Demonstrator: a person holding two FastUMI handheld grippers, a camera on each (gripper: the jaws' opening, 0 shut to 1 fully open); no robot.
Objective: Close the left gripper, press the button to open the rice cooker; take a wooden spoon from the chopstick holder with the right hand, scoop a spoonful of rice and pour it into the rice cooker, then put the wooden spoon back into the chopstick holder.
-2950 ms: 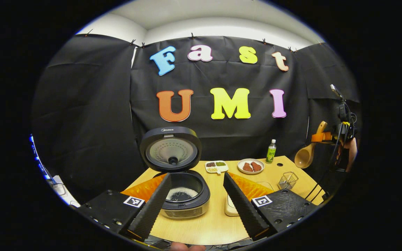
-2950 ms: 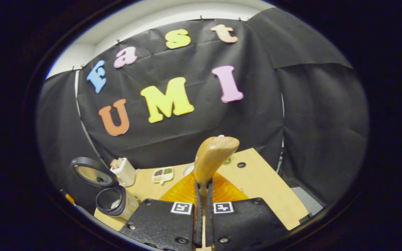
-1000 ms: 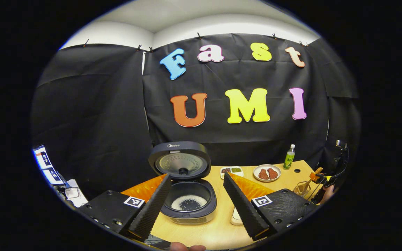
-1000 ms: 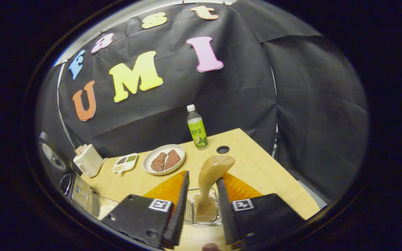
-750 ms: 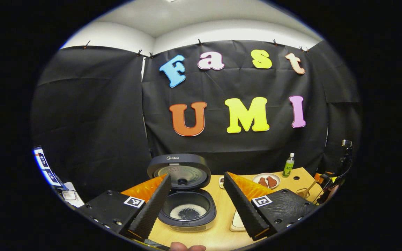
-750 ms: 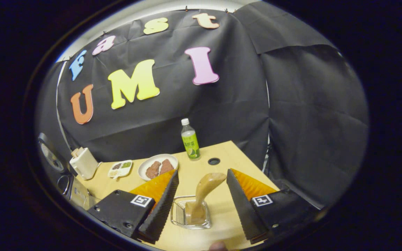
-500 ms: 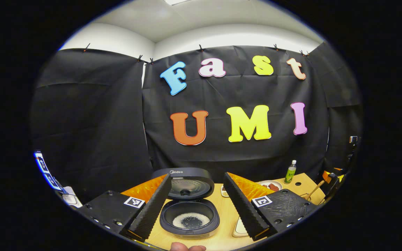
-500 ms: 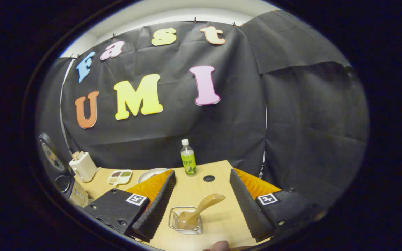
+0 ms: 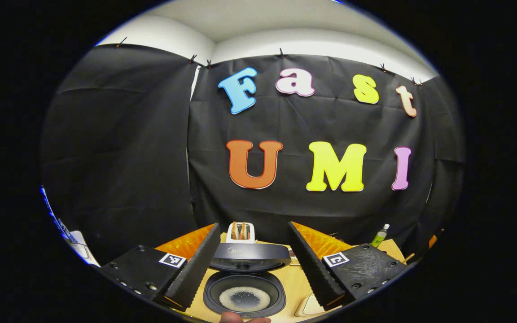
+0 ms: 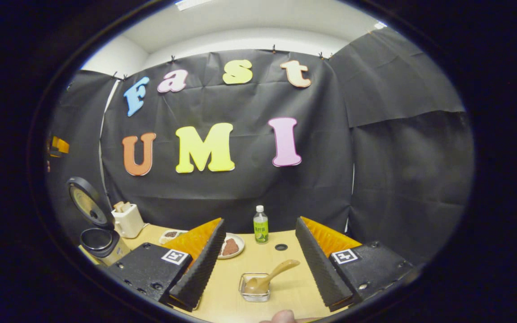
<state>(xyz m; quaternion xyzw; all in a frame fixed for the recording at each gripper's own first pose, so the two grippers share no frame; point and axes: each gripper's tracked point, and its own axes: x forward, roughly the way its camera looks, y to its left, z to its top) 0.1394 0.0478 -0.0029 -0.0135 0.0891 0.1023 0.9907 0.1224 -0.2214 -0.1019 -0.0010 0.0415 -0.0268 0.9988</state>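
The rice cooker [image 9: 245, 294] stands open right below my left gripper [image 9: 250, 264], its lid [image 9: 249, 256] up and white rice in the pot. That gripper is open and holds nothing. In the right gripper view the wooden spoon [image 10: 271, 275] leans in the wire chopstick holder [image 10: 255, 287] on the wooden table [image 10: 285, 294], handle pointing up to the right. My right gripper [image 10: 259, 264] is open, above and behind the holder, apart from the spoon. The rice cooker [image 10: 99, 240] also stands at the far left of that view with its lid raised.
A white toaster [image 10: 127, 220] sits beside the cooker. A small divided dish [image 10: 170, 234], a plate of brown food [image 10: 231, 246] and a green bottle [image 10: 260, 225] stand along the back of the table, near a round hole [image 10: 281, 246]. A fingertip [image 9: 243, 318] shows at the bottom edge.
My right gripper opened, let go of the spoon in the holder, and drew back and up. My left gripper rose and tilted upward, so the cooker slid lower in its view.
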